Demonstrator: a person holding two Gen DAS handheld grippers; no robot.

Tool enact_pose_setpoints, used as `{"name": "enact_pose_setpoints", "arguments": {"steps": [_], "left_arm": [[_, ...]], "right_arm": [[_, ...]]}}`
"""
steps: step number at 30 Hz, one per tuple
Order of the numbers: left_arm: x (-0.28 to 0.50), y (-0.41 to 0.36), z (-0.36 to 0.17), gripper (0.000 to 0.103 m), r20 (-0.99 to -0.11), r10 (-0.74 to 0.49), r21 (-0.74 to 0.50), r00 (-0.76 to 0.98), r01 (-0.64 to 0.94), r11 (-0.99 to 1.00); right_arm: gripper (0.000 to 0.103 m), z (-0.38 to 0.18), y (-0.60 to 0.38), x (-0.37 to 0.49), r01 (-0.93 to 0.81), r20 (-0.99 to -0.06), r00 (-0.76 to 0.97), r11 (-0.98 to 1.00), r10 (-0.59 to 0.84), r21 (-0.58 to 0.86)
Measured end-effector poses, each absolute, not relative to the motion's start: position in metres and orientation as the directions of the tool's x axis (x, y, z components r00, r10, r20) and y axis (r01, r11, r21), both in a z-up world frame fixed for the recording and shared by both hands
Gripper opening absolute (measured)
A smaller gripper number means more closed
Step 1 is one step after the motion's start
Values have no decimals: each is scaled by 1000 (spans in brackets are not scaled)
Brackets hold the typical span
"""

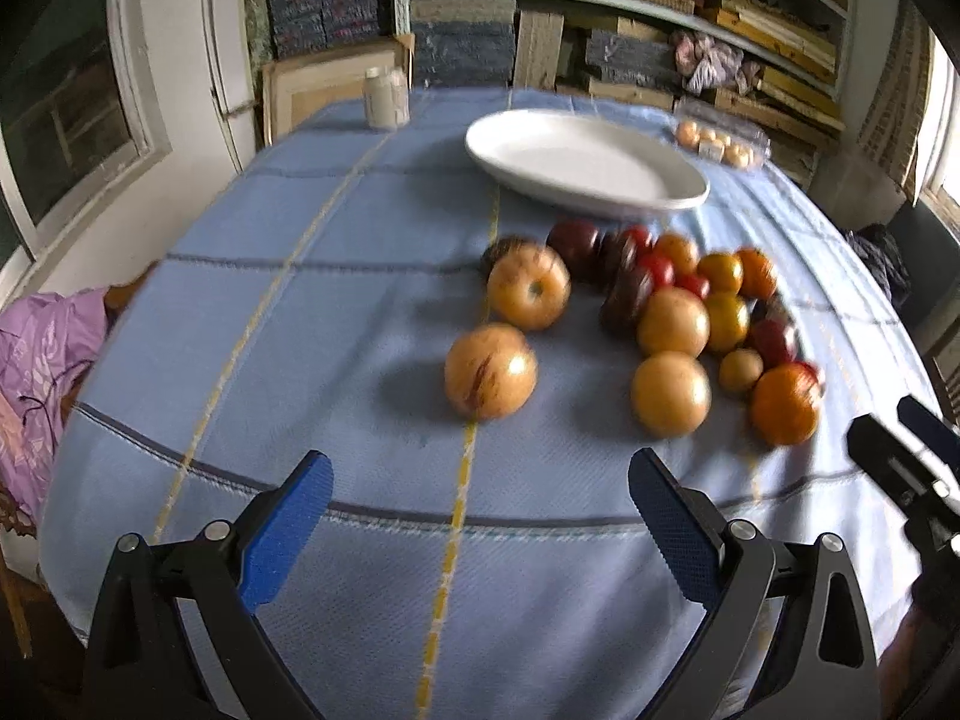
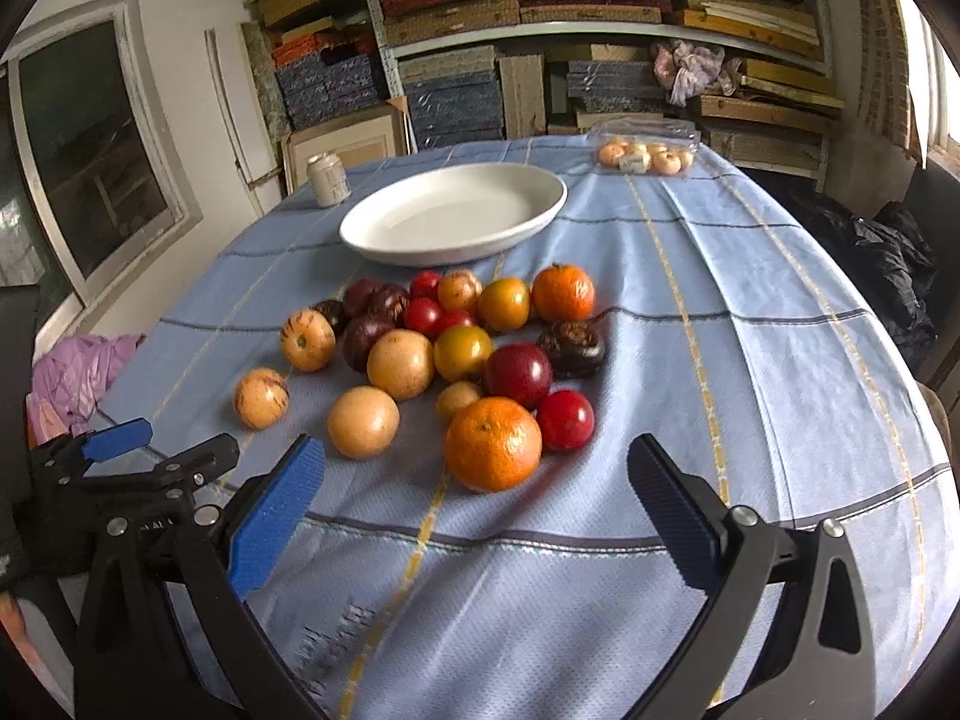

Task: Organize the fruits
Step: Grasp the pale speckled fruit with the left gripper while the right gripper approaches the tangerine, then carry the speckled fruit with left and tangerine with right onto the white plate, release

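I am looking across a round table covered in a light blue cloth with yellow and dark stripes. Behind it, shelves packed with flat stacked boxes fill the back wall, a dark window sits in the white wall to the left, and a lilac cloth lies bunched off the table's left edge. A dark garment is heaped beyond the right edge.

The fruit pile sits mid-table: oranges, yellow-brown round fruits, striped ones, red and dark purple ones, mostly touching one another. A large orange lies nearest my right gripper, whose blue pads are spread wide with nothing between them. One striped fruit lies slightly apart from the heap, ahead of my left gripper, which is also spread wide and empty above the cloth.

Past the pile stands an empty white oval dish, close to the farthest fruits. A can stands near the far left rim and a clear pack of small pale fruits near the far edge.

Bare cloth stretches to the right of the pile as far as the rim, and also along the near edge under both grippers.
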State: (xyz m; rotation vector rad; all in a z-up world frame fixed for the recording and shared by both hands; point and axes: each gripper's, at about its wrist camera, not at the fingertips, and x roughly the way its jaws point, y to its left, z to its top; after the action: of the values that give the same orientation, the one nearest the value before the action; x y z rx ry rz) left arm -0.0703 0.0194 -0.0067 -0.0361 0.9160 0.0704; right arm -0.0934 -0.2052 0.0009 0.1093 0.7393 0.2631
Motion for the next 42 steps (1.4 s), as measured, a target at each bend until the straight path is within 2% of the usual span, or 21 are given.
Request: {"name": "enact_pose_setpoints", "arguments": {"steps": [8, 10, 12, 13, 15, 20, 21, 23, 25, 26, 31, 34, 39, 42], "left_arm": [[-47, 43, -32, 95, -837, -58, -77, 544, -13, 997], [-35, 45, -30, 95, -831, -43, -59, 554, -11, 998], [-24, 44, -30, 90, -837, -46, -55, 545, 0, 999], [-19, 44, -31, 87, -843, -57, -64, 535, 5, 998], [-9, 43, -33, 87, -851, -68, -74, 521, 8, 997], [0, 37, -34, 74, -847, -50, -45, 529, 22, 999], [1, 34, -34, 66, -848, -46, -37, 528, 27, 999], [2, 26, -35, 58, -842, -24, 1, 539, 47, 999], [0, 20, -35, 47, -833, -19, 26, 553, 74, 997], [0, 17, -35, 44, -829, -19, 36, 559, 87, 996], [0, 16, -36, 44, -826, -36, 31, 563, 109, 994], [-1, 13, -37, 45, -824, -22, 53, 567, 115, 992], [-1, 14, -37, 45, -824, -28, 43, 566, 111, 993], [-1, 17, -37, 44, -824, -47, 17, 565, 107, 994]], "right_arm": [[99, -23, -202, -78, -227, -714, 645, 961, 272, 161], [98, -23, -204, -76, -226, -712, 649, 962, 266, 153], [89, -24, -207, -73, -223, -713, 646, 960, 275, 169], [79, -25, -210, -70, -220, -716, 639, 958, 282, 182], [76, -29, -215, -64, -209, -729, 618, 955, 294, 209], [75, -33, -219, -59, -203, -733, 608, 952, 306, 229], [75, -33, -218, -58, -206, -732, 608, 952, 307, 228], [74, -33, -217, -55, -210, -735, 604, 951, 308, 226], [67, -35, -215, -52, -214, -740, 595, 949, 313, 230], [64, -36, -214, -50, -216, -743, 589, 948, 317, 233], [60, -37, -211, -43, -218, -751, 577, 947, 320, 236], [48, -38, -206, -41, -240, -759, 561, 942, 332, 234], [48, -39, -196, -41, -253, -769, 563, 949, 304, 190], [48, -45, -198, -30, -240, -777, 535, 941, 332, 237]]}}
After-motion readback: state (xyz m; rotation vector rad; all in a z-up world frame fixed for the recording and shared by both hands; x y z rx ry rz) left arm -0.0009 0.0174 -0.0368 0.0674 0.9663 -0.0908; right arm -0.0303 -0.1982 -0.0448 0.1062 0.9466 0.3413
